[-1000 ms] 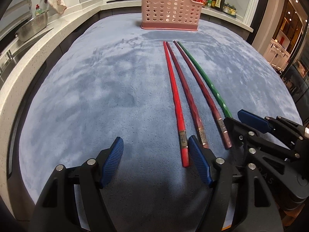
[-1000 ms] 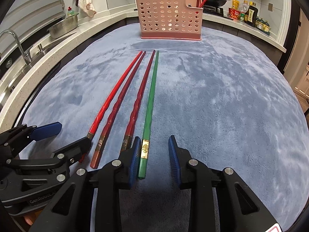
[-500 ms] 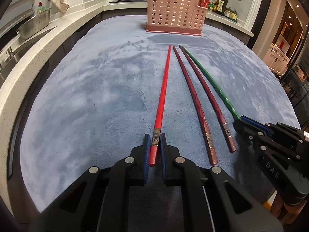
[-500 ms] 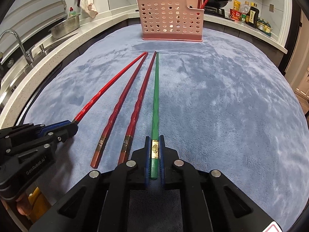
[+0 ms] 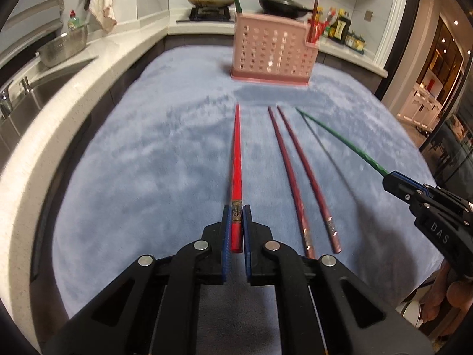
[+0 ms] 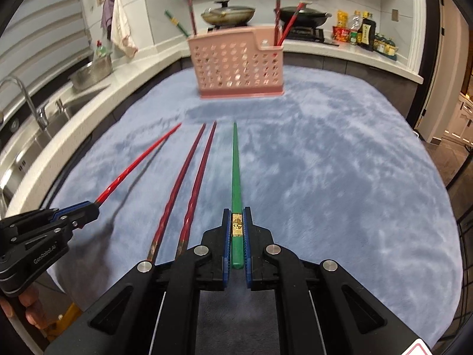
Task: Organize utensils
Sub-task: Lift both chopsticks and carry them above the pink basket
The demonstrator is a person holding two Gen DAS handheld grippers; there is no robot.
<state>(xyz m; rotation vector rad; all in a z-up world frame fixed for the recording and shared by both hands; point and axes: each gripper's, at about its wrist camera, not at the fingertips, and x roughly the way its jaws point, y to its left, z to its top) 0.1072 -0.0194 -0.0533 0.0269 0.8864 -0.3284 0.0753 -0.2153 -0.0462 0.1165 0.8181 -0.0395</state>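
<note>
My left gripper [image 5: 235, 216] is shut on the thick end of a bright red chopstick [image 5: 236, 159] and holds it raised above the blue cloth, tip pointing at the pink holed utensil basket [image 5: 273, 51]. My right gripper [image 6: 236, 219] is shut on a green chopstick [image 6: 236, 165], also lifted and pointing at the basket [image 6: 238, 65]. Two dark red chopsticks [image 5: 298, 174] lie side by side on the cloth between the grippers; they also show in the right wrist view [image 6: 189, 189]. The basket holds several chopsticks upright.
A blue plush cloth [image 6: 340, 177] covers the counter. A sink with a tap [image 6: 26, 103] and a metal colander [image 6: 90, 72] are at the left. Pans on a stove [image 6: 227, 14] and bottles [image 6: 365, 34] stand behind the basket.
Both grippers closed on their chopsticks, red in the left and green in the right, then lifted them off the cloth. The two dark red chopsticks stayed in place.
</note>
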